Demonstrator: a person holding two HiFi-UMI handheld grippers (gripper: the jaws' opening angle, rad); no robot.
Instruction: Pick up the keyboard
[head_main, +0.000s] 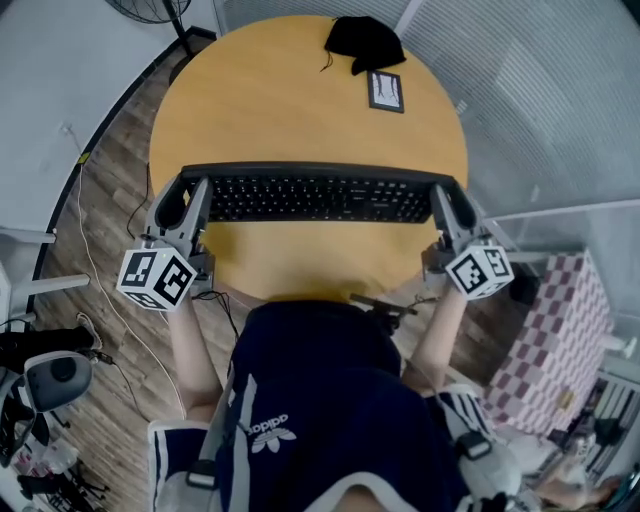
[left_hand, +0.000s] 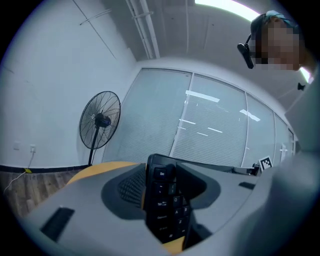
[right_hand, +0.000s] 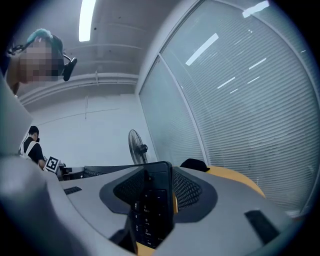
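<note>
A: Clamping both ends, you are holding the keyboard (head_main: 318, 196): your left gripper (head_main: 186, 200) and right gripper (head_main: 452, 208) are each pinching one end.

B: It is lying across mid-frame over the counter (head_main: 270, 100). I am judging the grasp done; whether you are lifting yet, I cannot tell.

A: "Esc" is showing on a key (left_hand: 160, 173), "adidas" on your shorts (head_main: 268, 428).

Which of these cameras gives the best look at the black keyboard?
The head view: the whole keyboard shows end to end, with the left gripper and right gripper clamped on its ends. Each gripper view shows only a few keys of one end between its jaws.
</note>
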